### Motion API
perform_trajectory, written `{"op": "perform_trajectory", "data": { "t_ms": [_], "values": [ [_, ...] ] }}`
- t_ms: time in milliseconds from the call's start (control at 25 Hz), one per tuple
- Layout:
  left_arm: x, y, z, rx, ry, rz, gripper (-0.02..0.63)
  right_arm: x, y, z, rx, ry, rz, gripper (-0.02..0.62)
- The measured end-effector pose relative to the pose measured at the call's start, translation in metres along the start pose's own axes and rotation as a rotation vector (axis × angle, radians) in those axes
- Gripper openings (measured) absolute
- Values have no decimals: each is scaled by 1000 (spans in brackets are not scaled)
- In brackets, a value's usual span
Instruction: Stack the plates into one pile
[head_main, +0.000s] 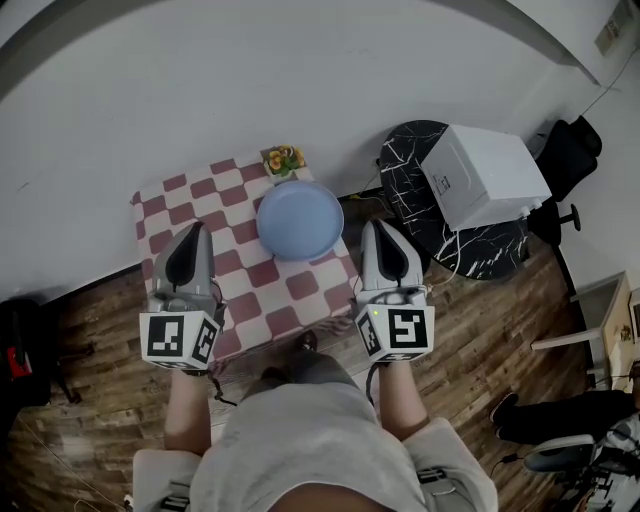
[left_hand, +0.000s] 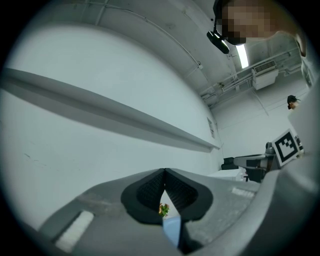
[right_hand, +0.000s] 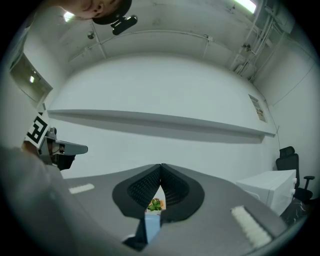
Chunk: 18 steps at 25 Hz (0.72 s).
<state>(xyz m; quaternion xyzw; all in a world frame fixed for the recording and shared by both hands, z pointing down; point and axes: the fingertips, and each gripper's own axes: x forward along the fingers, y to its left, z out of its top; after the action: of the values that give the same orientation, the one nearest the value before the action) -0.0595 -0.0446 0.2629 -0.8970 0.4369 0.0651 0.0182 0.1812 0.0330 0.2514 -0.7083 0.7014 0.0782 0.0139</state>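
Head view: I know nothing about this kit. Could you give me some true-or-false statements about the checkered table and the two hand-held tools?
1. A blue plate lies on the checkered table. True.
2. The left gripper is gripping the plate. False: its jaws are shut with nothing between them, clear of the plate, and so are those of the right gripper.
3. A small potted plant stands at the table's far edge, just beyond the plate. True.
4. The white box sits on the checkered table. False: it rests on the black marbled table off to the right.
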Motion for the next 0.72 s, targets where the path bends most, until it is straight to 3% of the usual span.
{"op": "perform_trajectory", "data": {
  "t_ms": [720],
  "values": [
    [-19,-11,9,7,-32,-21,6,-27,8,8,-29,-15,-24,0]
  ]
}}
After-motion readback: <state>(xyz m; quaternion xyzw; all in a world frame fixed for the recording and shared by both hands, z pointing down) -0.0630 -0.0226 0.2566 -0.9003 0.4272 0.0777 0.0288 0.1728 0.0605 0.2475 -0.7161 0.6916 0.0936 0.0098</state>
